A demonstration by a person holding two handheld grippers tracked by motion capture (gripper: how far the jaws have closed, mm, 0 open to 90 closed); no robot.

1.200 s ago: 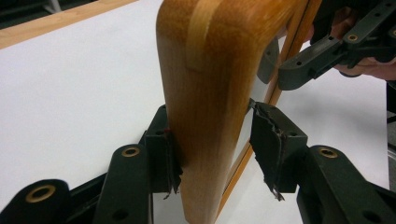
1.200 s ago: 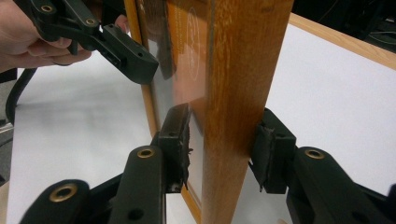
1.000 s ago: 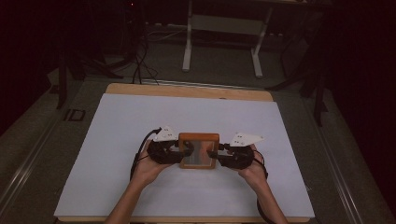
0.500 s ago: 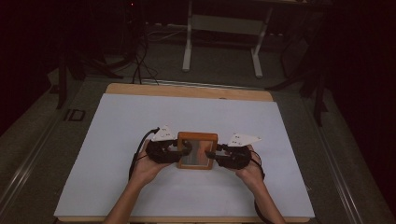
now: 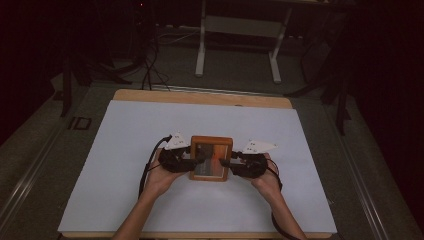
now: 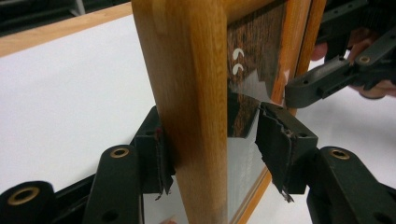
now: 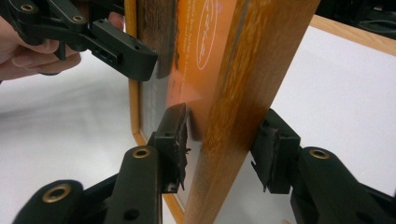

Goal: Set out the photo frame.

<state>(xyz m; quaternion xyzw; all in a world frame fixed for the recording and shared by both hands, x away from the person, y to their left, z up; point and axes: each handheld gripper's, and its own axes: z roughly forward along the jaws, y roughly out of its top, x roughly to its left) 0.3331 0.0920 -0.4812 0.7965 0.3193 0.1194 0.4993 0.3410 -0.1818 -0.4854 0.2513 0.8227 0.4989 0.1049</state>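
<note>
High view: the wooden frame (image 5: 211,158) lies on the bench (image 5: 125,150). Left gripper (image 5: 192,161) and right gripper (image 5: 226,163) straddle its side rails (jaws just easing apart), pads off the wood.

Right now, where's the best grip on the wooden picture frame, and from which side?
Take the wooden picture frame by its side rails, one gripper from each side. The rails are narrow enough to fit between the jaws, as with the left gripper and right gripper, whose jaws have just been opening around them. Avoid the glass.
</note>
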